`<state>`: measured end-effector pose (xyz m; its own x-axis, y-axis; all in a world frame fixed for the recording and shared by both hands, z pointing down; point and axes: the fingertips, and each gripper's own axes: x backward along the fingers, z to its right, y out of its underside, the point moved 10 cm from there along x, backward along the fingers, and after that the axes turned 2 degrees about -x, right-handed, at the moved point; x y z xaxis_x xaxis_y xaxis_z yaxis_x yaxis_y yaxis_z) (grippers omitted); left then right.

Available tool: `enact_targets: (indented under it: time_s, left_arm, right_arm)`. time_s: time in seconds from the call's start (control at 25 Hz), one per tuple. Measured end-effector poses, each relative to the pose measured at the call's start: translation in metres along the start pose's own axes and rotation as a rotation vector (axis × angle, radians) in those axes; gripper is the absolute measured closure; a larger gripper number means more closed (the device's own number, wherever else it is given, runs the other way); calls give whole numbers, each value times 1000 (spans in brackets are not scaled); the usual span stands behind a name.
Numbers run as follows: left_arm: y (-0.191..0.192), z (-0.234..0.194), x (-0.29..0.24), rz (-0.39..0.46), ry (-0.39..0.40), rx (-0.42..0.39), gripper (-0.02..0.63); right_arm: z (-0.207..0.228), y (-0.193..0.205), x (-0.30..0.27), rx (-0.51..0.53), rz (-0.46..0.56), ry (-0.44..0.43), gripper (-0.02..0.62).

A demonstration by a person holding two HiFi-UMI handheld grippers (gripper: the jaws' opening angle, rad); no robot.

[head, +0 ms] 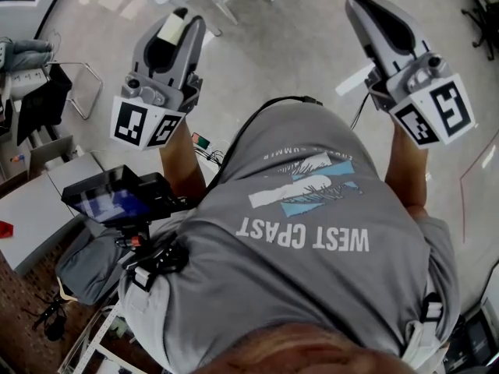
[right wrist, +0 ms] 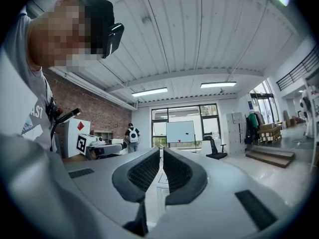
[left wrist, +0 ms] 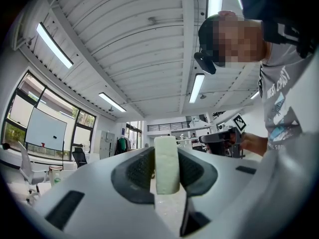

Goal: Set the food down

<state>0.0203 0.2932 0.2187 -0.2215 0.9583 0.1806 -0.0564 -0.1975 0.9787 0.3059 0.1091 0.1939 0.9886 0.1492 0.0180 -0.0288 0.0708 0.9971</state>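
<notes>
Two grippers: left gripper (head: 181, 15) and right gripper (head: 360, 3), both held out roughly level in front of the person's chest, well apart.
Left jaws: clamped on the food (left wrist: 166, 166), a pale block, with the pads pressing its two broad faces.
Right jaws: drawn together to a thin slit, with nothing between them.
Food axis: the long side runs along the jaws and the far end stands out past the tips.
Food location: in the left gripper only, in the air above the floor (head: 288, 45), touching no surface.
Governing relation: the block lies on the left, so by judgement the left hand alone must lower it.
Landing place: not identifiable. A white table (right wrist: 160, 179) lies far ahead of the right jaws.
View difference: the left gripper view shows the pad contact. The head view shows only the block's pale upper edge.
</notes>
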Motion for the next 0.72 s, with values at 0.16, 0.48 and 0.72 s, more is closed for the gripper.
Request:
enact_targets:
  time_s: [0.16, 0.48, 0.72]
  left_arm:
    - [2, -5, -8, -8, -8, 10, 495]
    - [25, -118, -28, -24, 32, 30, 495]
    - [35, -171, -81, -12, 127, 33, 495]
  right_arm:
    - [12, 5, -13, -22, -27, -13, 588]
    - [32, 14, -119, -43, -26, 21, 588]
    - [63, 18, -152, -60, -22, 100, 588]
